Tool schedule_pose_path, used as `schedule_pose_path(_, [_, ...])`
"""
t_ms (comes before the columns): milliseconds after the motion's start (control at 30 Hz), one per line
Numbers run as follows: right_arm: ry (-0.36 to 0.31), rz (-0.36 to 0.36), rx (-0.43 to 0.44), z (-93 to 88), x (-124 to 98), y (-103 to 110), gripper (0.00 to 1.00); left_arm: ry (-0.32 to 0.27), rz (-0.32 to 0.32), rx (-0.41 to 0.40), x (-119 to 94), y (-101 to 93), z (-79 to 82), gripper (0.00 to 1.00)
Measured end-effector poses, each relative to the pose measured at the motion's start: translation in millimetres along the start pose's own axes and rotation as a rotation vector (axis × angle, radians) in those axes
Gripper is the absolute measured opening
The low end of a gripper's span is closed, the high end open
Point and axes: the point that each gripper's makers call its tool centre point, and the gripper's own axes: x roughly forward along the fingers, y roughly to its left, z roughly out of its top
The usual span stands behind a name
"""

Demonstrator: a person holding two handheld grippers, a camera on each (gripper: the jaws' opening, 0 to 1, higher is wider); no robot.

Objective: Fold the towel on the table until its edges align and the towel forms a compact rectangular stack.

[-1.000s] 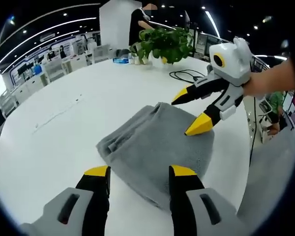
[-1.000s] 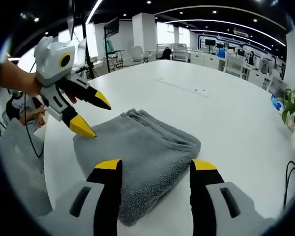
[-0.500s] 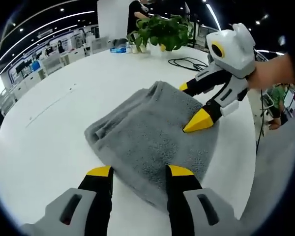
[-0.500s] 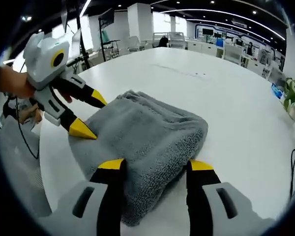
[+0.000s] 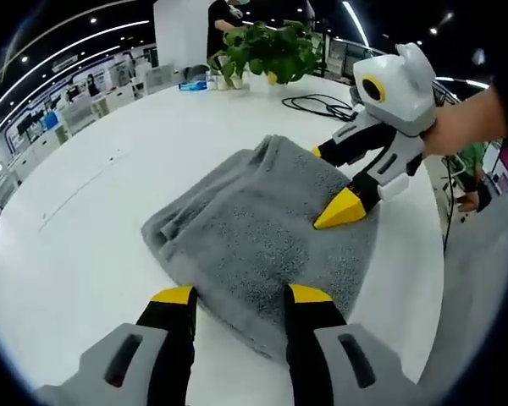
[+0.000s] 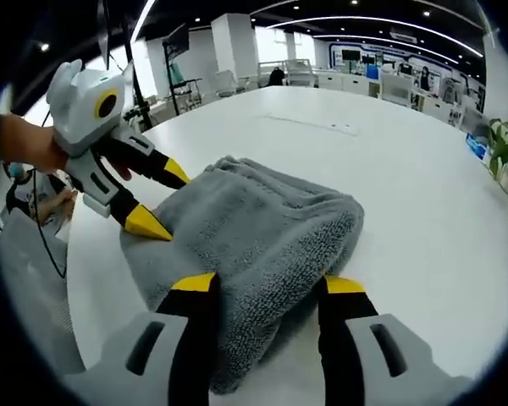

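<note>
While I am holding both grippers over the white table (image 5: pixel 93 211), the grey towel (image 5: pixel 262 228) is lying folded in a thick, soft stack near the table's edge on my side, directly ahead of both tools. My left gripper (image 5: pixel 241 296) is standing with its jaws spread apart and nothing between them, its yellow tips just at the near edge of the cloth. My right gripper (image 6: pixel 267 286) is also gaping and empty, and the towel's rounded folded edge is lying between its tips or just under them; I cannot tell if they are touching it. In the left gripper view the right gripper (image 5: pixel 332 188) is reaching in from the right, one tip resting on top of the pile. The long axis of the stack is running roughly from one gripper to the other, so I judge both are equally near. The fabric is a looped terry, fluffy and limp, with layered edges showing at one side, not perfectly aligned. A green plant (image 5: pixel 267 51) and a black cable (image 5: pixel 322 106) are lying far behind.
</note>
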Motion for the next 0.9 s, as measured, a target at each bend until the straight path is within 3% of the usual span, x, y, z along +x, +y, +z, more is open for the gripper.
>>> schedule_pose_path(100, [0.009,-0.006,-0.003,7.4,-1,-5,0.46,-0.003,0.010,-0.011,2,2.5,2.2,0.43])
schedule_pose_path(200, [0.001,-0.035,-0.077,13.6,-7,-6,0.45,0.006,0.017,-0.014,3,2.0,4.7,0.42])
schedule_pose_path(267, [-0.017,-0.073,-0.154,18.4,-13,-9,0.44,0.009,0.018,0.000,4,1.4,7.1,0.42])
schedule_pose_path(367, [-0.042,-0.112,-0.186,21.6,-21,-10,0.41,0.017,0.016,0.001,6,3.4,8.0,0.42])
schedule_pose_path(567, [-0.109,-0.180,-0.293,34.6,-34,-14,0.46,0.029,0.014,0.008,6,2.5,7.9,0.42])
schedule_pose_path(667, [-0.156,-0.099,-0.264,40.4,-32,1,0.44,0.025,0.021,0.000,5,2.6,7.4,0.42])
schedule_pose_path(767, [-0.072,-0.060,-0.285,24.1,-24,6,0.42,0.022,0.024,-0.014,5,3.5,6.8,0.42])
schedule_pose_path(833, [-0.061,-0.072,-0.251,18.5,-20,1,0.44,0.022,0.026,-0.008,5,3.2,7.0,0.42])
schedule_pose_path(900, [-0.065,-0.062,-0.130,14.7,-17,-3,0.43,0.023,0.028,-0.006,5,3.3,7.1,0.42])
